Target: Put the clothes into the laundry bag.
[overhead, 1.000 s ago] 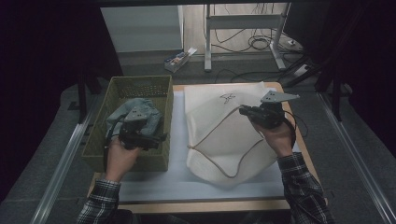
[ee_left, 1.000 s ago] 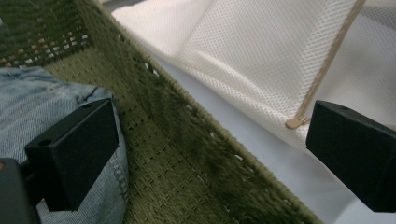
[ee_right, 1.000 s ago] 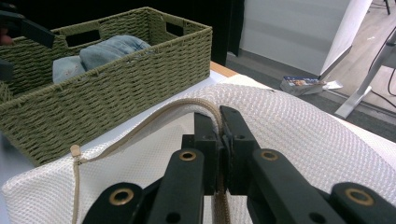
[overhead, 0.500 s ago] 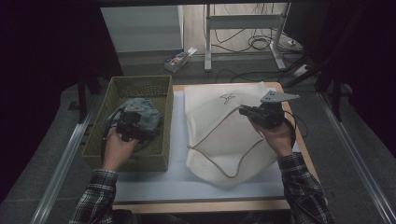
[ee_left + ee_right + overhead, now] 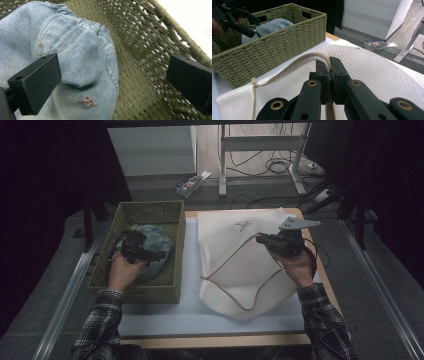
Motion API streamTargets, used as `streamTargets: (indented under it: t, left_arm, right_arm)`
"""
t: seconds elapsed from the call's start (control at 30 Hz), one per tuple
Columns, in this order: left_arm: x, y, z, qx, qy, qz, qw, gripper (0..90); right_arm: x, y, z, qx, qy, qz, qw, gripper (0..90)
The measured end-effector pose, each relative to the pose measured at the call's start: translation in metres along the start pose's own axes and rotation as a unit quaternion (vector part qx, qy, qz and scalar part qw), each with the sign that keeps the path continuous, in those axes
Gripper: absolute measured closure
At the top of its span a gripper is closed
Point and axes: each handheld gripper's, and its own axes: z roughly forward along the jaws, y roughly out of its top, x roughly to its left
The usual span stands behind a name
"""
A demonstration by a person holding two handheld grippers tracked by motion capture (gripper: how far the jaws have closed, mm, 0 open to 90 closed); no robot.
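Note:
A green woven basket (image 5: 107, 262) stands at the table's left with folded blue jeans (image 5: 160, 262) inside. My left gripper (image 5: 159, 251) hangs low in the basket; its jaws stand open over the denim (image 5: 75, 50), with the basket wall (image 5: 150, 37) behind, and I cannot tell whether they touch the cloth. To the right lies a white mesh bag (image 5: 240, 280) with a tan zipper edge (image 5: 227, 285). My right gripper (image 5: 260, 239) is shut on that tan edge (image 5: 287, 68) and holds it lifted off the bag (image 5: 372, 72). The basket (image 5: 269, 50) and left gripper (image 5: 234, 17) appear beyond.
A white mat (image 5: 190, 315) covers the wooden table under the basket and bag. On the floor beyond lie a small box (image 5: 192, 182), cables and a metal stand (image 5: 260, 150). A rail (image 5: 70, 285) runs along the table's left.
My left hand has moved forward and a little down into the basket, from its near end to over the jeans. The right gripper and the bag have kept still.

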Motion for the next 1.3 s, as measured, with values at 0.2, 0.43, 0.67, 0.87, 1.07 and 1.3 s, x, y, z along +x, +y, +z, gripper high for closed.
streamTargets:
  t: [0.2, 0.43, 0.67, 0.87, 1.07, 1.3]
  left_arm:
    - [0.01, 0.008, 0.008, 0.019, 0.01, -0.008, 0.9998, 0.0]
    - [0.022, 0.015, 0.022, 0.035, 0.031, -0.011, 0.9988, 0.0]
    - [0.032, 0.02, 0.036, 0.054, 0.062, -0.016, 0.9965, 0.0]
    - [0.049, 0.018, 0.044, 0.067, 0.094, -0.033, 0.9928, 0.0]
    - [0.063, 0.017, 0.045, 0.077, 0.088, -0.052, 0.9918, 0.0]
    - [0.079, 0.014, 0.052, 0.09, 0.068, -0.08, 0.9905, 0.0]
  right_arm:
    - [0.0, 0.0, 0.0, 0.0, 0.0, 0.0, 1.0, 84.6]
    - [-0.001, 0.0, 0.0, 0.0, 0.002, 0.002, 1.0, 84.6]
    - [-0.002, 0.0, -0.001, -0.001, 0.001, 0.0, 1.0, 84.6]
    - [-0.002, 0.0, -0.001, -0.001, 0.002, 0.0, 1.0, 84.6]
    - [-0.002, 0.0, -0.001, 0.0, 0.003, 0.0, 1.0, 84.6]
    - [-0.002, 0.0, -0.001, 0.001, 0.003, 0.0, 1.0, 84.6]
